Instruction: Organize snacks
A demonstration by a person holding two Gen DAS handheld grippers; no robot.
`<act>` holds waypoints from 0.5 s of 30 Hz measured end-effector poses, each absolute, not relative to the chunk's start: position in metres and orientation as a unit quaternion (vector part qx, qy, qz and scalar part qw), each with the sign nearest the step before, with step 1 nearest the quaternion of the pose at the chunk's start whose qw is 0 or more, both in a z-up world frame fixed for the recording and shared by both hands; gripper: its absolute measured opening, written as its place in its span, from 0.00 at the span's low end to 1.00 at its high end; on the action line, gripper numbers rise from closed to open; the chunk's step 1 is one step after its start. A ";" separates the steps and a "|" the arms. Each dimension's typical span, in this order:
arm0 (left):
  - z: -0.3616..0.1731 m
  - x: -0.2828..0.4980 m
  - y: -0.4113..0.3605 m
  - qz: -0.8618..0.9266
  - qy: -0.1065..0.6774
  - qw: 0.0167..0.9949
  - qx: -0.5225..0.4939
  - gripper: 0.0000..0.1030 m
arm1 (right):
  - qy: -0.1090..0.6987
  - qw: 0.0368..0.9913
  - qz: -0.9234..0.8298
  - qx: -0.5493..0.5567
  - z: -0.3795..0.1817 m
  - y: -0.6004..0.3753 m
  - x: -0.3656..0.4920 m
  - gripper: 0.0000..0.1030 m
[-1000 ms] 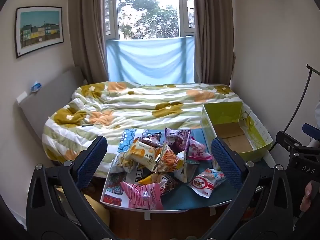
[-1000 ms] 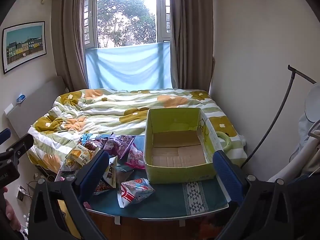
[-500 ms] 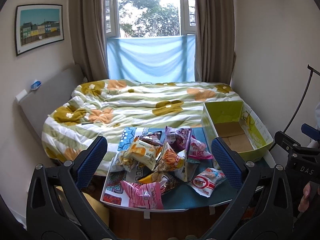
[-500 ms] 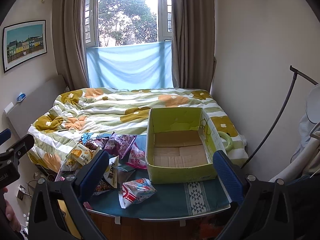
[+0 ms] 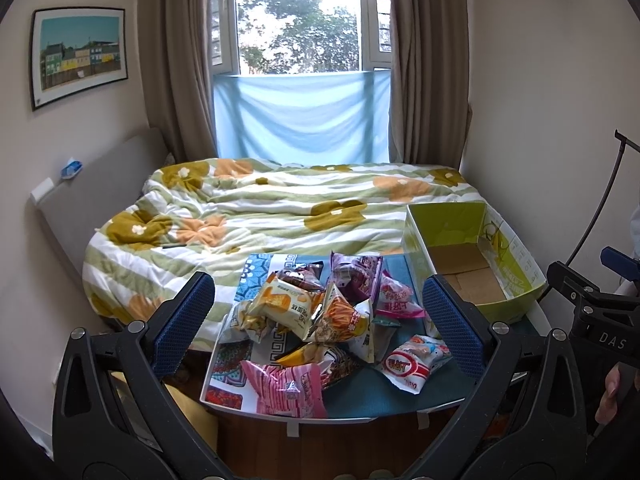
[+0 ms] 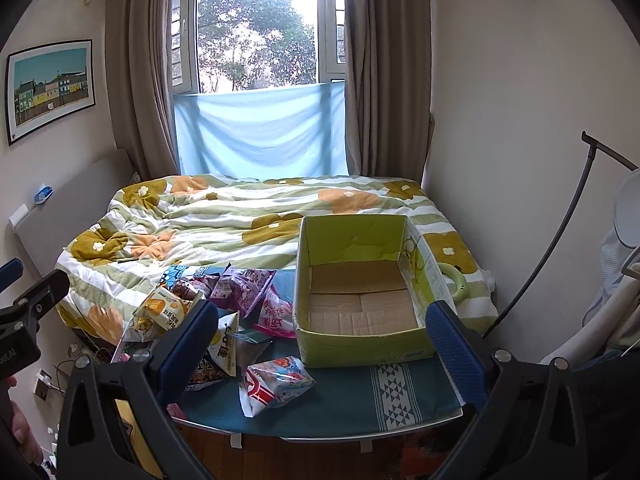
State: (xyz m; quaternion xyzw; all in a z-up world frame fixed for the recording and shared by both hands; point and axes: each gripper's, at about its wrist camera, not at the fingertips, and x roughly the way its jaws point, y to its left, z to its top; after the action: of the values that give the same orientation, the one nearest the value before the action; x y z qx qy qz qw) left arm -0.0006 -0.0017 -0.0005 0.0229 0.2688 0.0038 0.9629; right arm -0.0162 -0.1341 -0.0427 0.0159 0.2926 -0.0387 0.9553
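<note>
We hold both tongs wide and empty above the table (image 6: 400, 412): left gripper (image 5: 318, 320), right gripper (image 6: 322, 346). Snack bags (image 5: 320, 320) sit heaped on the table's left half. The green box (image 6: 360, 340) stands right of them; we see only bare cardboard inside.

Daylight pours in through the window (image 5: 300, 20), which is blown out to near white (the tree outside is hazy). The bed (image 5: 280, 208) is evenly, softly lit, with faint shadows. Both fisheye views bow the walls and darken to black at the corners; focus is sharp.
</note>
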 end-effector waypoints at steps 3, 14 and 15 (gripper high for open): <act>-0.001 -0.001 -0.002 0.004 0.269 0.963 0.023 1.00 | 0.293 0.955 -0.039 0.016 -0.043 -0.134 -0.016 1.00; -0.002 0.000 -0.002 0.004 0.269 0.963 0.022 1.00 | 0.293 0.955 -0.039 0.016 -0.042 -0.134 -0.016 1.00; -0.002 0.000 -0.002 0.004 0.269 0.963 0.022 1.00 | 0.294 0.955 -0.039 0.015 -0.044 -0.132 -0.015 1.00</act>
State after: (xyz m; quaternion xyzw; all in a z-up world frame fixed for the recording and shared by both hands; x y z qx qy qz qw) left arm -0.0003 -0.0019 -0.0021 0.0220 0.2689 0.0036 0.9629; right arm -0.0151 -0.1321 -0.0439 0.0154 0.2936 -0.0395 0.9550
